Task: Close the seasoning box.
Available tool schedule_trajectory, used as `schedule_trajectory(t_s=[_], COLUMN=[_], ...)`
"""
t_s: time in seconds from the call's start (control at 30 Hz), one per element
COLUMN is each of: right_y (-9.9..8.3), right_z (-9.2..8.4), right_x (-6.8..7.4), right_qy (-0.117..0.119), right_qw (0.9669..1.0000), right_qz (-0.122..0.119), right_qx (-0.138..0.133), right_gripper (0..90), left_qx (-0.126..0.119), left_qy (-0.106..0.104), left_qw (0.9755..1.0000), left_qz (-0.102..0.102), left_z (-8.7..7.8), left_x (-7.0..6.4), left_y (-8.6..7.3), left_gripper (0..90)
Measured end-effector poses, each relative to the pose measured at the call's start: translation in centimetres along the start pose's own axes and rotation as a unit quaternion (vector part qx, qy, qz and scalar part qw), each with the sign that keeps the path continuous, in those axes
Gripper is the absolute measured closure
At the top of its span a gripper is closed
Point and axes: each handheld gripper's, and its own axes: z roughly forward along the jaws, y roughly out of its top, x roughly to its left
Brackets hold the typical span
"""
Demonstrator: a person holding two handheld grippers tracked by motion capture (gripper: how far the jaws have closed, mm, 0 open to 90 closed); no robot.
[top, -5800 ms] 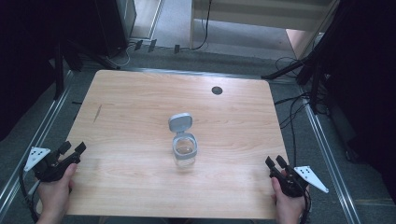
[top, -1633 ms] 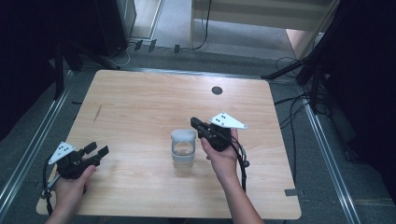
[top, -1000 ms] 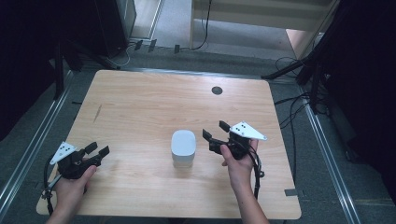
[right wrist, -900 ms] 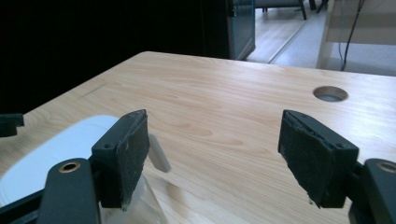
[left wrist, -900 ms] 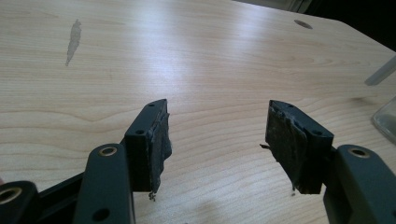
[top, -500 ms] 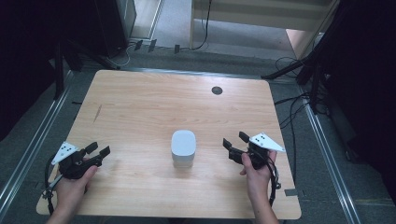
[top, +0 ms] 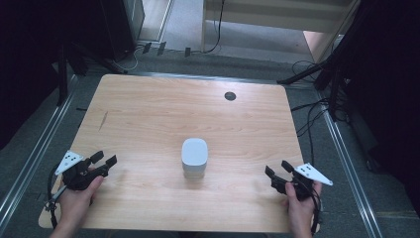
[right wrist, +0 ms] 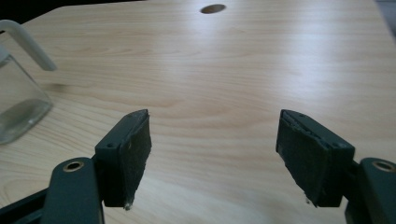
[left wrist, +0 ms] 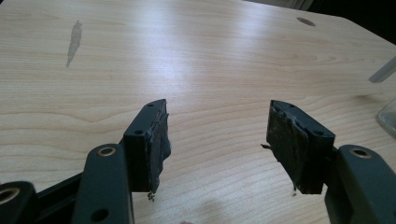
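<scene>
A clear glass jar point(top: 194, 157) with a white lid shut on top stands in the middle of the wooden table point(top: 163, 114). Its glass body point(right wrist: 18, 105) sits at the left edge of the right gripper view, and a corner of it point(left wrist: 388, 117) at the right edge of the left gripper view. My left gripper point(top: 104, 158) rests open near the table's front left corner, nothing between its pads point(left wrist: 159, 140). Near the front right corner my right gripper point(top: 278, 168) is open and empty, well clear of the jar.
A dark round cable hole point(top: 230, 95) lies in the table near its far edge. A grey smear point(left wrist: 74, 39) marks the wood on the left. Metal rails point(top: 346, 163) and cables run along both sides on the floor.
The jar's lid, open earlier, is now shut. My right gripper has drawn back from the jar toward the front right corner and sunk lower. The left gripper has kept still.
</scene>
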Motion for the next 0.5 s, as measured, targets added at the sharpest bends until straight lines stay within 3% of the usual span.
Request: schedule_trajectory(t_s=[0.27, 0.33, 0.5], right_y=[-2.4, -2.7, -2.7], right_z=[-3.7, -4.4, -4.4], right_x=[-3.4, -3.7, -3.3], right_qy=[-0.037, -0.035, -0.039], right_qw=[0.999, 0.9986, 0.9987], right_qz=[0.023, 0.037, 0.024], right_qx=[-0.005, -0.014, -0.021], right_gripper=[28.4, 29.3, 30.1], left_qx=[0.0, 0.001, 0.003], left_qy=[0.003, 0.001, 0.0], left_qw=[1.0, 1.0, 1.0], left_qz=[0.002, 0.004, 0.007], left_z=[0.0, 0.1, 0.2], left_x=[-0.1, -0.1, -0.2], left_y=[0.0, 0.0, 0.1], left_gripper=[39.5, 39.5, 39.5])
